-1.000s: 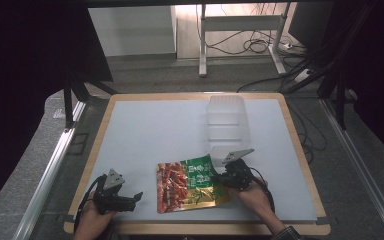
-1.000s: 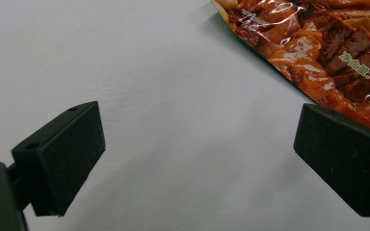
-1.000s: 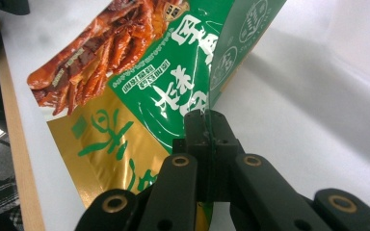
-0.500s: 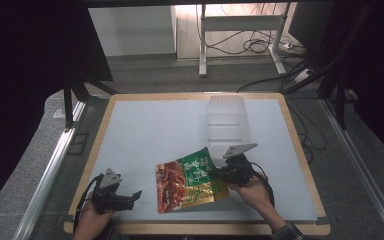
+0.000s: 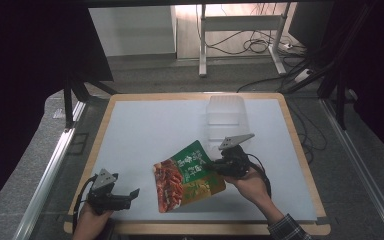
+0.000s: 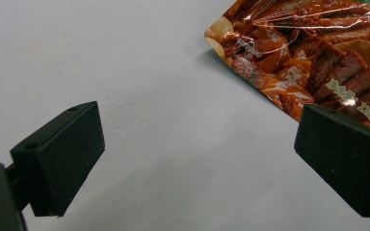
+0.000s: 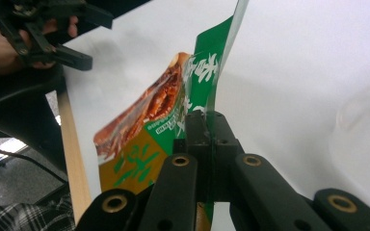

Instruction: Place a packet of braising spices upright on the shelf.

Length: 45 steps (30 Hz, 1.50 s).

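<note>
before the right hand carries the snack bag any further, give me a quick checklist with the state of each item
1. Right gripper shut on the snack bag: ok, the jaws pinch its edge.
2. Bag lifted off the table: cannot tell, the green end is raised but the lower corner may touch.
3. Left gripper out of the way: ok, it sits open near the front left edge, nothing between its jaws.
4. Clear plastic container ready: ok, upright behind the bag, seems empty.
5. Path from bag to container free: ok, bare table between them.
</note>
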### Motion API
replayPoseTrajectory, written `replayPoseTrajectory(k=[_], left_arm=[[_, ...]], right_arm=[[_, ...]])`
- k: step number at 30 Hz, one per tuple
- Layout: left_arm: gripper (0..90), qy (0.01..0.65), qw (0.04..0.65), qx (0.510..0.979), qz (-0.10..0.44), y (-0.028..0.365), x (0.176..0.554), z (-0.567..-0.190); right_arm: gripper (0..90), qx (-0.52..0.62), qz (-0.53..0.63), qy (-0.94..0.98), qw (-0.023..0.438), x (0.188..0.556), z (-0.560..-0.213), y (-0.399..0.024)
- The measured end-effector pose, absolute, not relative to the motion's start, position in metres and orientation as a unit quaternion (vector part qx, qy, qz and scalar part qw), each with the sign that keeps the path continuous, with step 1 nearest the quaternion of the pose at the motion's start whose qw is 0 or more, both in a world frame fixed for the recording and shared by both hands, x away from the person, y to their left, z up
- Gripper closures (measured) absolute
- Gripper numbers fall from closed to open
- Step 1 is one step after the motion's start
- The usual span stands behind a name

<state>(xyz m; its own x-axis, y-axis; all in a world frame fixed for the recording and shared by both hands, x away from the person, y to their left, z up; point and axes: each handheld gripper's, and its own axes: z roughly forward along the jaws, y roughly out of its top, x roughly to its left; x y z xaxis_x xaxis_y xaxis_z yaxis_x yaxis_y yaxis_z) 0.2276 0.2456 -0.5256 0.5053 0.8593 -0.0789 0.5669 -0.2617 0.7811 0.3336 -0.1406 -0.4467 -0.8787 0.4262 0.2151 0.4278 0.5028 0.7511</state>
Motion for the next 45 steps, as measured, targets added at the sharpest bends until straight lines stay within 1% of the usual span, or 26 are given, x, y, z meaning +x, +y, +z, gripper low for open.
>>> replayPoseTrajectory(k=[8, 9, 20, 23, 31, 45], left_arm=[[3.3, 0.46, 0.392, 0.774, 0.188, 0.245, 0.228, -0.525], [3.3, 0.46, 0.392, 0.775, 0.188, 0.245, 0.228, -0.525], [2.9, 0.461, 0.387, 0.776, 0.189, 0.244, 0.228, -0.526], [2.4, 0.47, 0.389, 0.77, 0.189, 0.244, 0.229, -0.526], [2.2, 0.467, 0.396, 0.766, 0.196, 0.245, 0.227, -0.526], [2.3, 0.47, 0.399, 0.763, 0.194, 0.246, 0.227, -0.526]], right_arm=[[89.4, -0.231, -0.451, -0.862, 0.003, 0.34, -0.425, -0.132], [89.4, -0.231, -0.456, -0.859, 0.009, 0.341, -0.419, -0.13], [89.5, -0.219, -0.473, -0.854, 0.016, 0.344, -0.395, -0.119], [89.5, -0.213, -0.474, -0.854, 0.01, 0.345, -0.385, -0.115], [89.5, -0.206, -0.476, -0.855, -0.011, 0.35, -0.37, -0.111], [89.5, -0.223, -0.484, -0.845, -0.039, 0.368, -0.347, -0.114]])
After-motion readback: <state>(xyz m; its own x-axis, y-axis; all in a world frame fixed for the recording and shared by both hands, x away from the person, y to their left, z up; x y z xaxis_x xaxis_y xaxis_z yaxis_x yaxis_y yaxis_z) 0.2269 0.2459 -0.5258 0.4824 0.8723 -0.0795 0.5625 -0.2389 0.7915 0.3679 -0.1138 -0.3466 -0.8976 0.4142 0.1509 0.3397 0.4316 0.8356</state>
